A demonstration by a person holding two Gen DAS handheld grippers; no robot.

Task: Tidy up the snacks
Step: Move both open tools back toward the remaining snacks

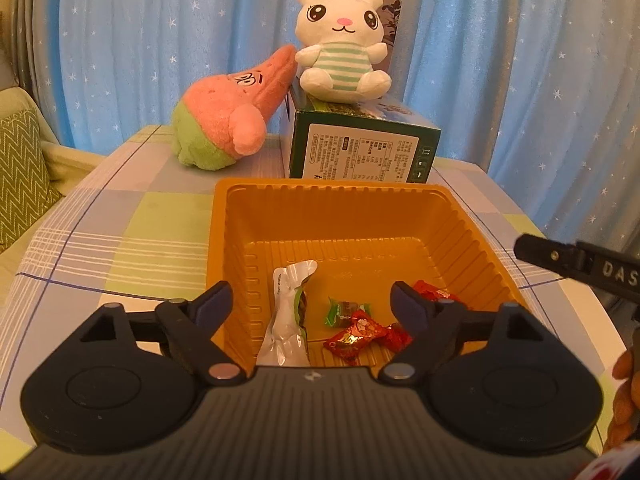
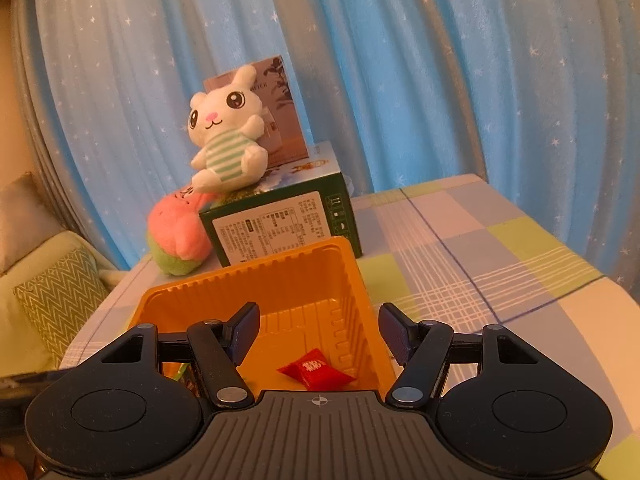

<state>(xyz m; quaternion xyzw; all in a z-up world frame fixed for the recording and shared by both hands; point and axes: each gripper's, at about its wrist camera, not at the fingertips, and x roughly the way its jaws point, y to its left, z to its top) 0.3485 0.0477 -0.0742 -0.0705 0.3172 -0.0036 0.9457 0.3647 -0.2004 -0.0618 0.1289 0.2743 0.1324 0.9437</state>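
An orange plastic tray [image 1: 336, 204] sits on the checked tablecloth. In it lie a white and green snack packet [image 1: 286, 320], a small green candy [image 1: 342, 310] and red wrapped candies [image 1: 354, 336]. My left gripper [image 1: 310, 306] is open and empty, its jaws spread over the tray's near end. My right gripper [image 2: 318, 330] is open and empty over the tray's [image 2: 360, 300] right side, above a red candy [image 2: 316, 370]. Part of the right gripper [image 1: 576, 264] shows at the right edge of the left wrist view.
A green box [image 1: 360, 148] stands behind the tray with a white rabbit plush [image 1: 340, 44] on it and a pink and green plush [image 1: 224, 120] leaning beside it. A blue star curtain hangs behind. A sofa cushion [image 1: 20, 176] is at left.
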